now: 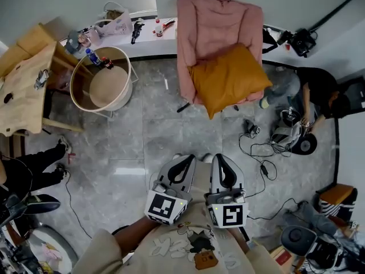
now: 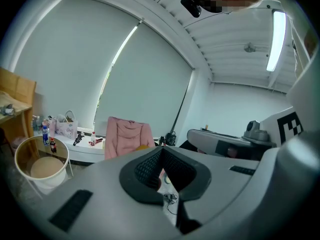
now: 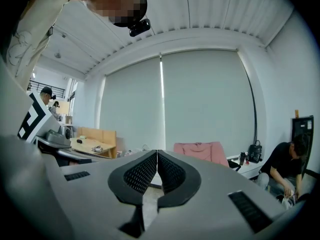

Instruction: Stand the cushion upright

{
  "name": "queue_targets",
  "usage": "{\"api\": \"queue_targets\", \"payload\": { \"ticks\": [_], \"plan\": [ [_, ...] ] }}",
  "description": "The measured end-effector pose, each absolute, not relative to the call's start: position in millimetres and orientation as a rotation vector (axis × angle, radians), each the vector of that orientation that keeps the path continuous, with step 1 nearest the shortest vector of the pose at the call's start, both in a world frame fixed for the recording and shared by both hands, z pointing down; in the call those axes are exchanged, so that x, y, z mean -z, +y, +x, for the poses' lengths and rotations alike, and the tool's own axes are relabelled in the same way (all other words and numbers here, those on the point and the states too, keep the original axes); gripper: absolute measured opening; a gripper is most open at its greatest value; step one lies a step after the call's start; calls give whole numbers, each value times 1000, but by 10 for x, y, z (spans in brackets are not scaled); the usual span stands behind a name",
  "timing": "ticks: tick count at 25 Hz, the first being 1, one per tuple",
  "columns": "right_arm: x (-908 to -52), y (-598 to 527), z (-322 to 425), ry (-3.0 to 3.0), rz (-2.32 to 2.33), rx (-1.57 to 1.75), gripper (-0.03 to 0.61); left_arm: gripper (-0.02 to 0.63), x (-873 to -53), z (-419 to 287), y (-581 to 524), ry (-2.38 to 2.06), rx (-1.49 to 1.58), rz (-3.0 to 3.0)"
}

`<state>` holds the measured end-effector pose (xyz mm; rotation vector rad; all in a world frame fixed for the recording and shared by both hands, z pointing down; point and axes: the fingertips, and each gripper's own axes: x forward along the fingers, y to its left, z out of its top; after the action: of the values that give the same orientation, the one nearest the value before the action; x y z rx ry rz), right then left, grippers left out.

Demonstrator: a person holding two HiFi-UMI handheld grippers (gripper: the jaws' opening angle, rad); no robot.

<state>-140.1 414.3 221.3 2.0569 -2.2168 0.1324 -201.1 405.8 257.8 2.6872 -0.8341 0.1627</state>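
Note:
An orange cushion point(image 1: 229, 77) lies tilted on the seat of a pink armchair point(image 1: 214, 21) at the far wall. Both grippers are held close to the person's chest, well short of the chair. My left gripper point(image 1: 185, 160) is shut with nothing in it. My right gripper point(image 1: 219, 158) is beside it, also shut and empty. In the left gripper view the armchair point(image 2: 125, 134) shows past the closed jaws, with a sliver of the cushion point(image 2: 144, 146) at their edge. The right gripper view shows the armchair point(image 3: 201, 151) to the right of its closed jaws.
A round wooden tub-like table point(image 1: 102, 84) with bottles stands left of the chair, beside a wooden desk point(image 1: 23, 79). A person point(image 1: 311, 93) crouches at the right among cables point(image 1: 259, 153) and gear on the grey tiled floor. A white ledge point(image 1: 137, 36) carries small items.

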Motion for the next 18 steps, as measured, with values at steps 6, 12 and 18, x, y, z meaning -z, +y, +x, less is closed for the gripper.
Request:
{"api": "queue_targets", "payload": {
  "ticks": [6,12,18],
  "plan": [
    [-2192,3853,-1380,-2251,2018,-121,19,-5,-2574,-2029,3778,-898,-135,2648],
    [-2257,3497,-1104,-2298,1991,-143,20,-5,-2658,-1807,3457,-958,-143,2616],
    [-2295,2913,-534,-2363,1910,-174,20,-5,-2768,-1321,2914,-1040,-186,2509]
  ]
}}
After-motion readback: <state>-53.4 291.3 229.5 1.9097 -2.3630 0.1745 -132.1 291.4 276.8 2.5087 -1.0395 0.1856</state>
